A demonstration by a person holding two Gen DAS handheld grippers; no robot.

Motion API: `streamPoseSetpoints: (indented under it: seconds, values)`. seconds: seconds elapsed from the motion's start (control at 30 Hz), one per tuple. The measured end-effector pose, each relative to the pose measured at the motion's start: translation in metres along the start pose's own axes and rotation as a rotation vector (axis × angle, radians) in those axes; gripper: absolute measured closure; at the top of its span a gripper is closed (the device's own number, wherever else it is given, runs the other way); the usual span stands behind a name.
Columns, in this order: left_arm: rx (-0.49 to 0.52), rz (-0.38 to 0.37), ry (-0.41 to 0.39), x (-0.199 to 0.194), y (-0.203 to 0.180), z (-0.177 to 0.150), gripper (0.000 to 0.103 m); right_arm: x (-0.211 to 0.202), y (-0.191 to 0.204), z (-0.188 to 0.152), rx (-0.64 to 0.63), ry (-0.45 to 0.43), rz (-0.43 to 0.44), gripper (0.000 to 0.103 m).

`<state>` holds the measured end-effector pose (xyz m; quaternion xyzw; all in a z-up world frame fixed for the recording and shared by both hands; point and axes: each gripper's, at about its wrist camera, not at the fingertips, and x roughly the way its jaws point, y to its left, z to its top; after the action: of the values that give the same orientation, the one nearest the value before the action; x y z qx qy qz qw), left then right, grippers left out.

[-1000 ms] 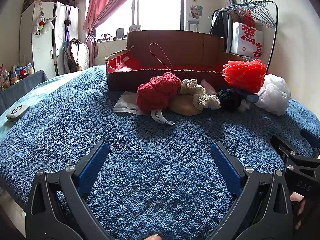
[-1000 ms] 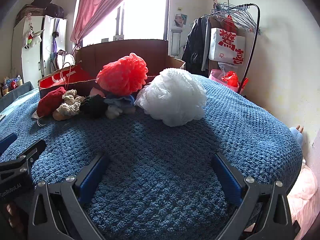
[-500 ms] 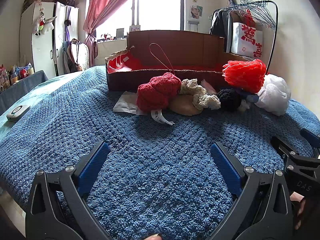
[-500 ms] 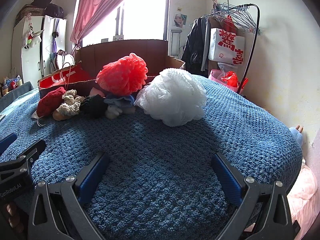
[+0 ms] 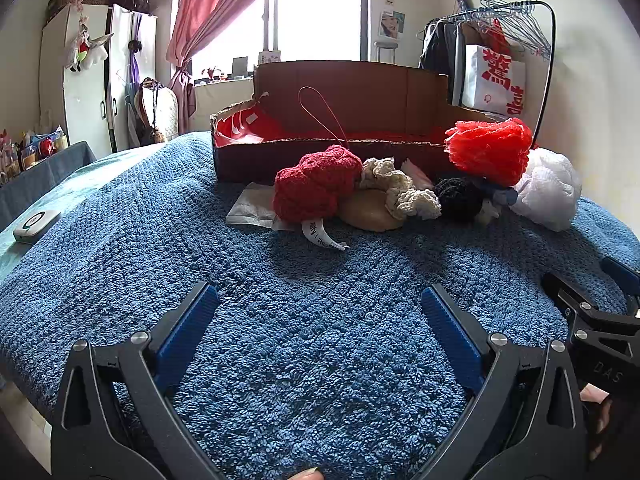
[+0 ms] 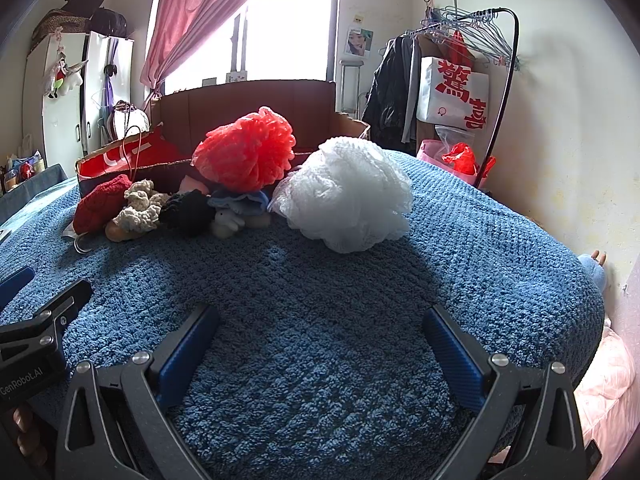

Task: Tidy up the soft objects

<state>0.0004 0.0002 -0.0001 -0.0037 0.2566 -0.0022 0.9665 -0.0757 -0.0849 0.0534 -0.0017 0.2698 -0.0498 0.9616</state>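
Observation:
A heap of soft things lies on the blue blanket (image 5: pixel 312 340) in front of a brown cardboard box (image 5: pixel 352 100): a red knitted piece (image 5: pixel 316 188), a cream crocheted piece (image 5: pixel 404 192), a black woolly ball (image 5: pixel 458 200), a red mesh pouf (image 5: pixel 490 150) and a white mesh pouf (image 6: pixel 346 194). My left gripper (image 5: pixel 318 314) rests low over the blanket, open and empty, well short of the heap. My right gripper (image 6: pixel 320 326) is open and empty too, with the white pouf straight ahead of it.
A white device (image 5: pixel 36 220) lies near the bed's left edge. Behind the bed stand a white wardrobe (image 5: pixel 88 76) and a clothes rack (image 6: pixel 460 72) with hangers and a white bag. The bed drops off at the right (image 6: pixel 592 300).

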Motion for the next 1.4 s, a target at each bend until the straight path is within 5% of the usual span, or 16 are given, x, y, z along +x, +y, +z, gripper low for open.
streamPoseSetpoints:
  seconds: [0.57, 1.03, 1.4]
  values:
    - [-0.022, -0.012, 0.042, 0.005, 0.007, 0.016, 0.0, -0.001, -0.004, 0.014, 0.002, 0.018, 0.02, 0.0]
    - [0.001, -0.032, -0.014, -0.001, 0.01, 0.071, 0.0, -0.006, -0.006, 0.058, -0.021, -0.056, 0.009, 0.0]
    - [0.015, -0.113, 0.066, 0.032, 0.022, 0.105, 0.0, 0.007, 0.002, 0.098, -0.062, -0.068, 0.086, 0.0]
